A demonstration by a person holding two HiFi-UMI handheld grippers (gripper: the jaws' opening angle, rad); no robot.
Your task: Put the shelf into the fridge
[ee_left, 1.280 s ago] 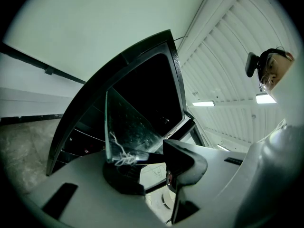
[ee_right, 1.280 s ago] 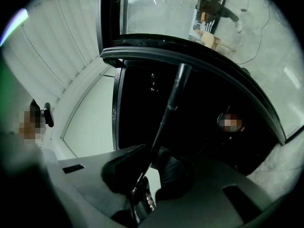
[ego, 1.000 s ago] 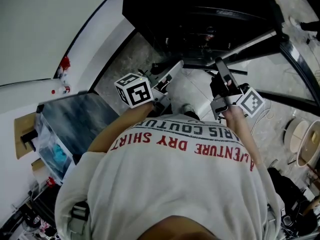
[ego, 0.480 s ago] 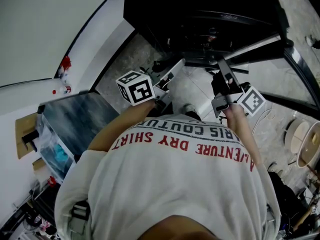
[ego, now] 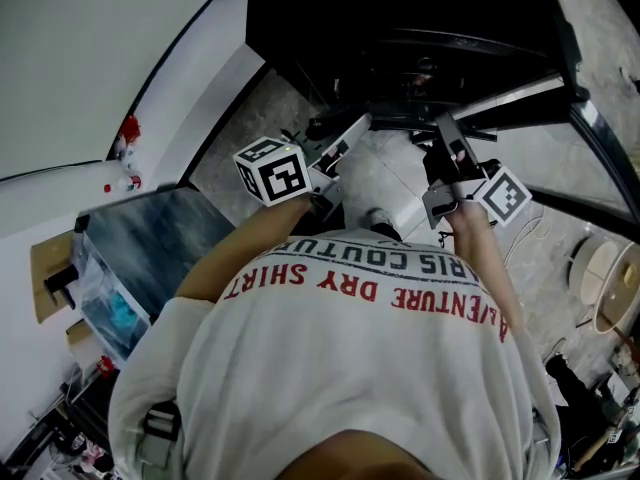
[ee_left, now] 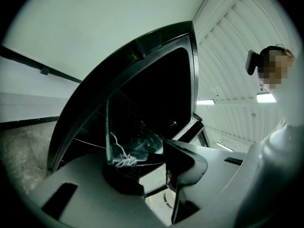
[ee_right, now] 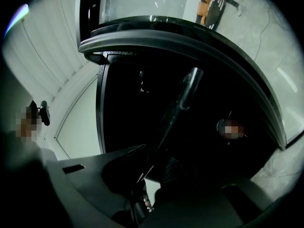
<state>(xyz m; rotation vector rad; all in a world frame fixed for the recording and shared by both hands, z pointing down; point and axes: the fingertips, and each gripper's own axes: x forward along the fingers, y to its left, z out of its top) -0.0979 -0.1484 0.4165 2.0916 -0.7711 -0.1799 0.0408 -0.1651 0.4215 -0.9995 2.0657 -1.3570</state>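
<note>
The left gripper [ego: 340, 143] and the right gripper [ego: 448, 148] each pinch the glass shelf [ee_left: 126, 137] between their fingers [ee_left: 183, 158]. It sits at the fridge [ego: 400, 18] opening, apparently not yet seated.

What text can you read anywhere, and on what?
"SHIRT DRY ADVENTURE": red, upside down, on the person's shirt.
"COUTU" and "RIS": black line above it, partly lost in folds.
Left gripper and right gripper cubes: square markers only, no words.
Gripper views: nothing readable.
</note>
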